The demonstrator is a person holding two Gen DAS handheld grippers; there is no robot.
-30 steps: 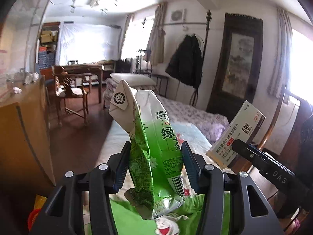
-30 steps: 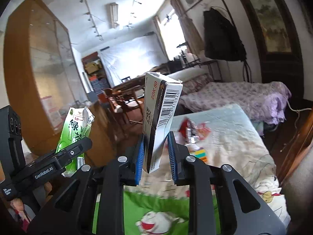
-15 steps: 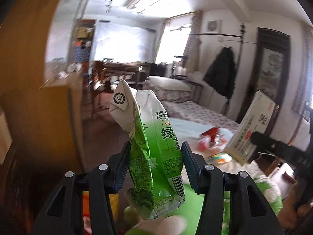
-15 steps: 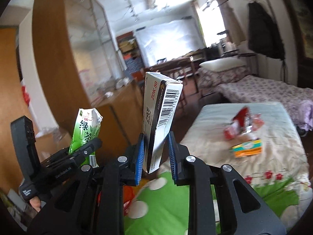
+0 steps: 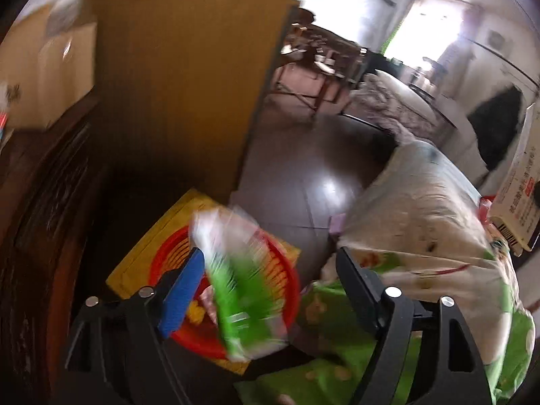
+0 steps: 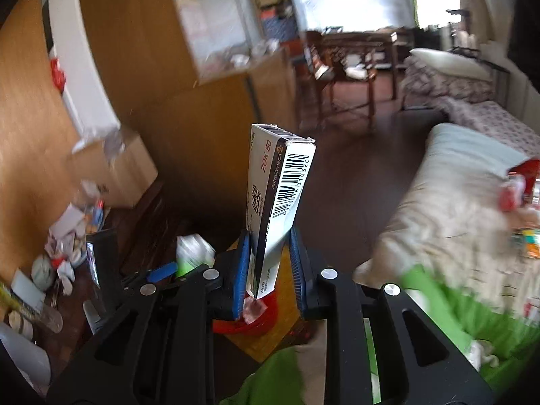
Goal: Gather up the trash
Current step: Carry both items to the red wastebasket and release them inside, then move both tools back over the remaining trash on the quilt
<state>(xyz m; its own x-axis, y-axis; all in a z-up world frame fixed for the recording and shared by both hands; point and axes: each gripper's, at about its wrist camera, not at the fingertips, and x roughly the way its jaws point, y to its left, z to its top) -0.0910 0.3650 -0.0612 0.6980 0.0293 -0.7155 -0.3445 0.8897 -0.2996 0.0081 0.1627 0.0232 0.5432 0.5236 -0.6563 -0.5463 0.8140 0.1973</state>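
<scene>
While spread wide over the red basket (image 5: 290, 290), left tongs (image 5: 270, 270) apart, green pouch (image 5: 243, 290) blurred, loose between them, above basket; right tongs (image 6: 270, 263) clamped on medicine box (image 6: 280, 182); advisable: centre box over basket before opening.

green-white carton (image 5: 243, 283) | red basket (image 5: 290, 290) | white barcoded box (image 6: 280, 195)
</scene>
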